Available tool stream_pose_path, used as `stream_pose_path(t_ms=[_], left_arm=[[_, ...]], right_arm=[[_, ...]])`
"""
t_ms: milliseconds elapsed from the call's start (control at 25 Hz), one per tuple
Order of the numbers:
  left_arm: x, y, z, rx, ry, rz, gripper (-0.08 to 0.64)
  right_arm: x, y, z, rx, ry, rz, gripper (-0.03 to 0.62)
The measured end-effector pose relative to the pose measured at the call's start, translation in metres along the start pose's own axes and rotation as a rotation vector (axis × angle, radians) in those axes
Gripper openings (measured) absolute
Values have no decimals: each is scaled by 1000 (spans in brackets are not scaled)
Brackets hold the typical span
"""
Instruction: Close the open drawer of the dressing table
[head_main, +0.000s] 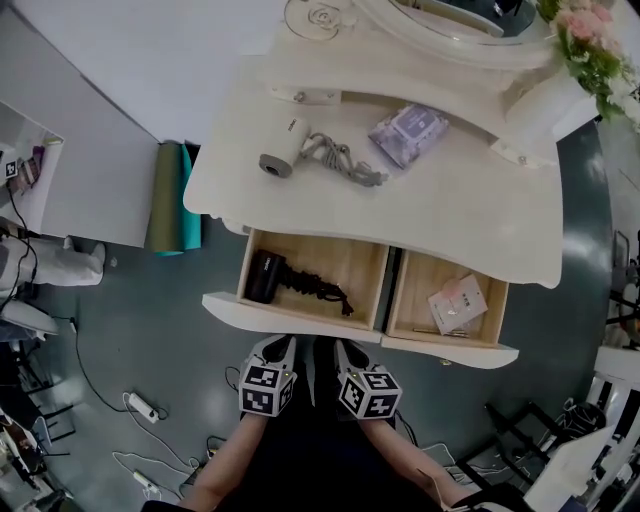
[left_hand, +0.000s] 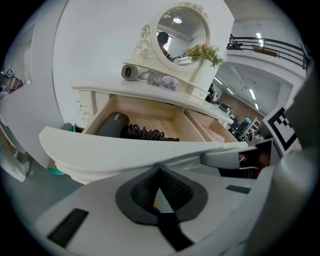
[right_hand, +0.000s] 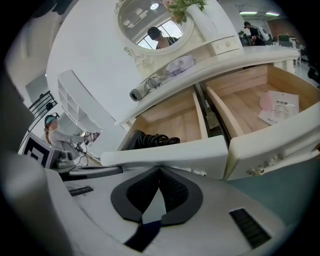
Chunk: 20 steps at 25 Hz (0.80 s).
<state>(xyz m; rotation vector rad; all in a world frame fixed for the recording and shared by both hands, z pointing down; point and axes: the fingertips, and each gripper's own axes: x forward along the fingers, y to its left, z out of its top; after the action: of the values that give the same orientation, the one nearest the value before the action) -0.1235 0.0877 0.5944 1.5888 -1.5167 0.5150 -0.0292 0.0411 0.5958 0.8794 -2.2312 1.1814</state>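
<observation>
Drawer front (head_main: 290, 312) lies crosswise just ahead of left hand-held gripper (head_main: 280, 347) & right hand-held gripper (head_main: 346, 350) — each w/ jaws together, empty, equally near — pulled out from table (head_main: 450, 200).

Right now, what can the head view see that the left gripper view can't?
Only the head view: the white power strip on the floor, and the marker cube on top of the left hand-held gripper.
Only the left gripper view: a black railing high up, and that hand-held gripper's jaws pressed together with nothing between them.
Both: the black hair dryer in the open left drawer, and the grey hair dryer on the dressing table.
</observation>
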Motion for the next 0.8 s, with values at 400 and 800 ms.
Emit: stream_pose_path(t_ms=[400,800], left_arm=[[10,2,15,-25,-16,19,-2],[23,7,36,-8,-17,-25,-2]], right_arm=[[8,-4,16,-8,-5,14,25],[21,-10,37,-14,-20,-9,25]])
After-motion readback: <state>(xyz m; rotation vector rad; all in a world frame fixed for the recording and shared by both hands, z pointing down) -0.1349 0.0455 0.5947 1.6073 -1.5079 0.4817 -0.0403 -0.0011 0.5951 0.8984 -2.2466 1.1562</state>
